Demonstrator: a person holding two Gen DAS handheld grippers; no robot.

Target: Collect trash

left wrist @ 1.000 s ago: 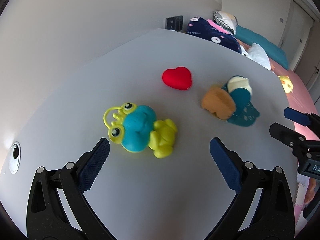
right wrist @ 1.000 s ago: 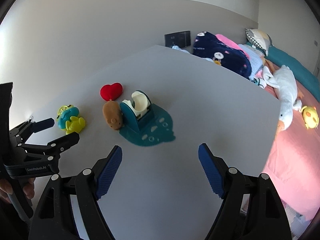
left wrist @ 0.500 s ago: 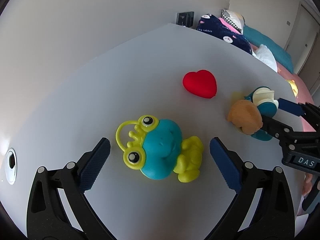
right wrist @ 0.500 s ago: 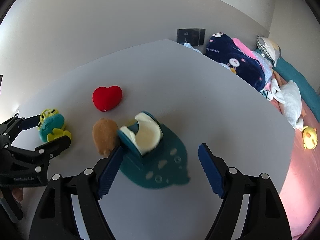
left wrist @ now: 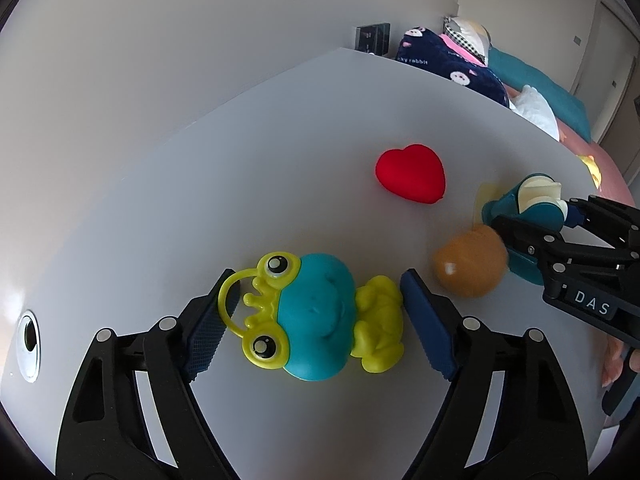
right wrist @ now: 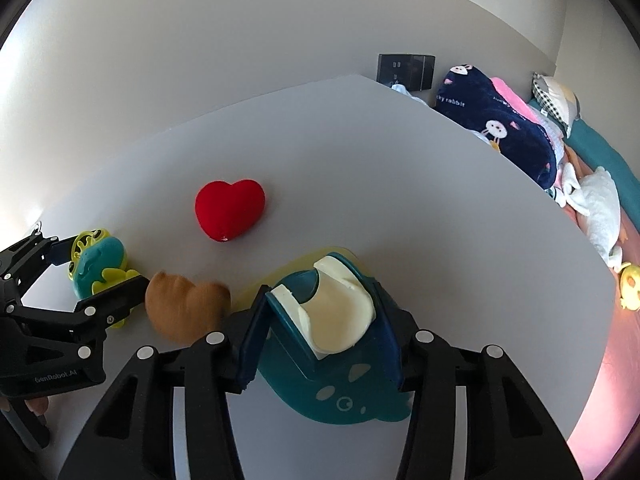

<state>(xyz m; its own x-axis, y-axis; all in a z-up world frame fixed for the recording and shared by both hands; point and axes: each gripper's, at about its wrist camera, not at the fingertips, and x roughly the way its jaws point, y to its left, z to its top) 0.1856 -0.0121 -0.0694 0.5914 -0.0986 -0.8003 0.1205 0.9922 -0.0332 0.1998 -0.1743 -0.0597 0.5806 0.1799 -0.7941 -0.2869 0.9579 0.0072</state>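
A blue and yellow frog toy (left wrist: 320, 316) lies on the white table (left wrist: 200, 200) between the pads of my left gripper (left wrist: 316, 320); the jaws have narrowed to its sides, and contact is unclear. My right gripper (right wrist: 320, 332) is shut on a teal whale-shaped tape dispenser (right wrist: 328, 344) holding a cream roll. A brown plush toy (right wrist: 184, 308) lies just left of the dispenser and is blurred. A red heart (right wrist: 230, 208) lies farther back. In the left wrist view the right gripper (left wrist: 560, 232) clamps the dispenser (left wrist: 524, 208) beside the brown plush toy (left wrist: 470, 266).
The table's right edge drops to a bed with a navy blanket (right wrist: 500, 132), a white plush (right wrist: 596, 208) and a small yellow toy (right wrist: 630, 284). A wall socket (right wrist: 406, 72) sits behind the table's far corner. A round cable hole (left wrist: 28, 344) is at the table's left.
Both grippers moved forward and closed in. The left jaws narrowed around the frog toy. The right jaws shut on the tape dispenser, and the brown plush toy shifted.
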